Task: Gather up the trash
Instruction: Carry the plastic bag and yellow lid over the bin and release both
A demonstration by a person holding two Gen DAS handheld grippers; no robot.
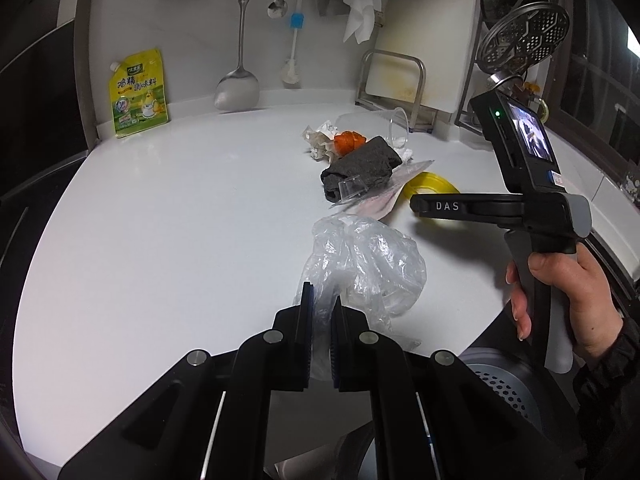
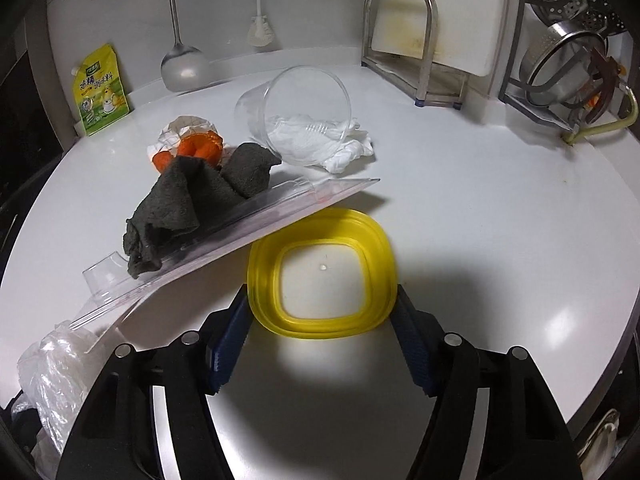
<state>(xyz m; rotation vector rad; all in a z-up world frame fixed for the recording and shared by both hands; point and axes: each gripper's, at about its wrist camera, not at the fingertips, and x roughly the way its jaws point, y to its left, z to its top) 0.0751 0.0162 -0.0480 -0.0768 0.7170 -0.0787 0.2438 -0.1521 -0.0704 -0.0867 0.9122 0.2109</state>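
While the left hand-held gripper [image 1: 322, 306] has its jaws pressed together on a fold of the crumpled clear plastic bag [image 1: 368, 264], the bag's bulk rests on the white counter [image 1: 180, 220] just ahead of the fingertips. The right hand-held gripper [image 2: 322, 304] stands with its jaws wide apart, one blue pad [image 2: 230, 340] on each side of the yellow square lid frame [image 2: 320, 268], which lies flat on the counter; whether the pads touch its rim cannot be told. A clear plastic blister pack [image 2: 224, 240] leans over the frame's left edge, with a dark grey cloth [image 2: 192, 208] draped on it. Behind the cloth sit orange peel pieces [image 2: 192, 150] and a crumpled wrapper [image 2: 180, 128]. A clear plastic cup [image 2: 300, 116] lies on its side further back, mouth toward the camera, on a white crumpled tissue [image 2: 348, 148]. A yellow seasoning pouch [image 1: 138, 94] leans against the back wall, well apart from the trash.
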